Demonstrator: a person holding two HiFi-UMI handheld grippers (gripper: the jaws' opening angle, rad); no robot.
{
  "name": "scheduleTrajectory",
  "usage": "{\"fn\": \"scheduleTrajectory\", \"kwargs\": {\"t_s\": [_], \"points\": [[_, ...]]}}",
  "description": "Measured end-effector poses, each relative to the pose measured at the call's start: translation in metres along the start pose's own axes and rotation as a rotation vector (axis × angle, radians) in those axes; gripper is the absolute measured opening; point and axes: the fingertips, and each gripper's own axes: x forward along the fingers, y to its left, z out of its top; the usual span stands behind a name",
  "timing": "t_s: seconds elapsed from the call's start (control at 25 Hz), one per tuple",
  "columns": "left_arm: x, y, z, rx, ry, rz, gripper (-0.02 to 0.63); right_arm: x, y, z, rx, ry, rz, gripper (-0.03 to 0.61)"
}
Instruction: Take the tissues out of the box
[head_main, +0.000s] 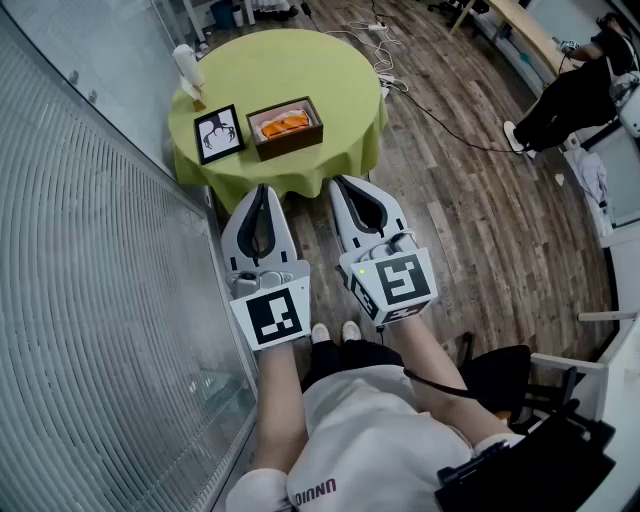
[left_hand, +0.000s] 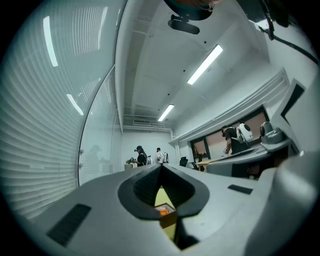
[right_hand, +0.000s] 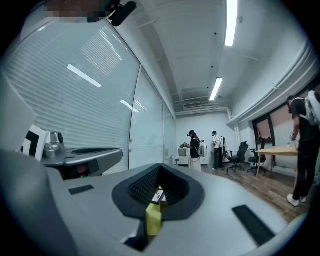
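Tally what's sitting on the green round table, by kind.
box: 1
picture frame: 1
white upright thing, too small to identify: 1
Total: 3

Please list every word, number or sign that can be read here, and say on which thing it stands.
"UNNU": dark print on the person's white shirt, partly folded away, so the reading is uncertain.
Left gripper and right gripper: only black square markers, no letters.
Framed picture: a drawing; no text can be read.
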Motion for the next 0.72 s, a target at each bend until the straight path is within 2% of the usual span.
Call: {"fn": "scheduleTrajectory", "kwargs": {"t_s": [0.72], "points": [[0.005, 0.026, -0.001, -0.041, -0.012, -0.037, 0.014, 0.011, 0.002, 0.001, -0.024, -0.019, -0.058, 0.020]]}}
